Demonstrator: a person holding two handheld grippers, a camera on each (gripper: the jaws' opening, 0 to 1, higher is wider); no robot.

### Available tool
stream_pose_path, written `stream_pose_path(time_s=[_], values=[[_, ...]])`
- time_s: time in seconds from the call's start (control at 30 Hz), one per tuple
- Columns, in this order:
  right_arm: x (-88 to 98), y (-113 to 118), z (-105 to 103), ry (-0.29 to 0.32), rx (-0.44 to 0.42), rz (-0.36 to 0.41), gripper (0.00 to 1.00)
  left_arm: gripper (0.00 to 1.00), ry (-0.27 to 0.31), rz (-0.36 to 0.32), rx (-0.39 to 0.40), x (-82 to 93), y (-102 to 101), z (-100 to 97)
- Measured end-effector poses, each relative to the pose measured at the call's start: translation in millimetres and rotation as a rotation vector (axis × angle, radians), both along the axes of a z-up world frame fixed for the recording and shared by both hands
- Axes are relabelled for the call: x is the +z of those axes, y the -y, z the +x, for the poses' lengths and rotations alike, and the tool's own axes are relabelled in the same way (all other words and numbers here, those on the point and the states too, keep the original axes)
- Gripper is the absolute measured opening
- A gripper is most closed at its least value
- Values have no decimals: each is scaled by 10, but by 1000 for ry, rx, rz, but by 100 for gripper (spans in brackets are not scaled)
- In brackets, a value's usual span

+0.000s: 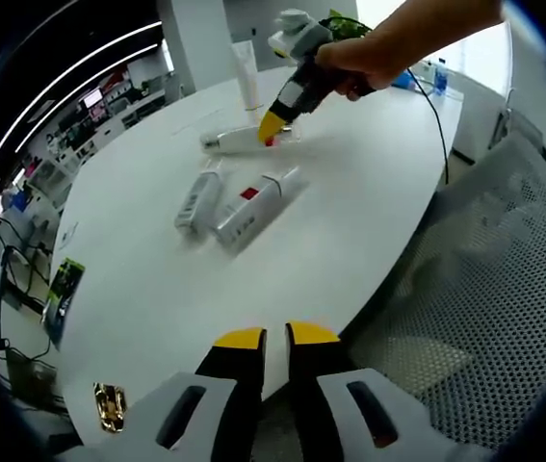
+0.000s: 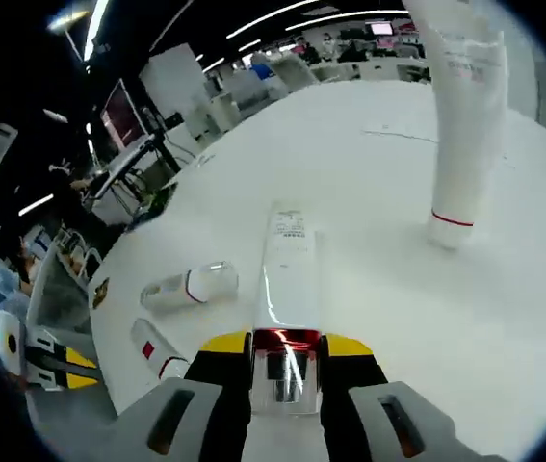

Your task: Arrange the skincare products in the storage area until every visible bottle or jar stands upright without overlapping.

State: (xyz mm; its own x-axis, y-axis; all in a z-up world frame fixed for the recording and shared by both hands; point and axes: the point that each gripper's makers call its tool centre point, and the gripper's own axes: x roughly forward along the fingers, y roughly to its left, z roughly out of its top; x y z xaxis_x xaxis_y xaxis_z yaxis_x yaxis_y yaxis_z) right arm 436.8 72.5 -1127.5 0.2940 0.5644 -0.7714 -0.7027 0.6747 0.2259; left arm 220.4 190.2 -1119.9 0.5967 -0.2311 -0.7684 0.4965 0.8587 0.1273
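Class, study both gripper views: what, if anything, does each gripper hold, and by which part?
The right gripper clamps a clear-capped white bottle lying on the white table, gripping its cap end at the red band. The left gripper holds nothing; its jaws are nearly closed.

Bright overhead light, fisheye-warped edges

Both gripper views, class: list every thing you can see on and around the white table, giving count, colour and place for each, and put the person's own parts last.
Table: one, white, oval.
Upright tube: one, white, standing cap-down on the far part of the table.
Held bottle: one, white with a red band and clear cap, lying on the table between the right tool's jaws.
Lying bottles: two, white, one red-marked, side by side mid-table.
Mesh chair: one, grey, beside the table.
Dark packet: one, near the table edge.
Left tool: yellow-tipped, over the near edge.
Right tool: yellow-tipped.
Hand: one, gripping the right tool.
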Motion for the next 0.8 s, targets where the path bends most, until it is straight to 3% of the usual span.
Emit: stream_pose_path(time_s=[0.1, 0.17, 0.23, 0.43, 0.7, 0.8], values=[[-50, 6, -5, 9, 7, -23, 19, 4, 1, -2, 2, 2, 1, 2], [-96, 67, -13, 58, 74, -113, 19, 4, 0, 0, 2, 1, -3, -1], [-122, 74, -36, 55, 84, -130, 19, 4, 2, 0, 3, 3, -3, 3], [-141, 113, 60, 94, 108, -152, 20, 4, 3, -1, 3, 4, 0, 3], [-165, 100, 101, 98, 108, -154, 22, 4, 4, -3, 8, 9, -4, 5], [-145, 110, 161, 139, 119, -177, 32, 4, 3, -2, 8, 8, -4, 2]])
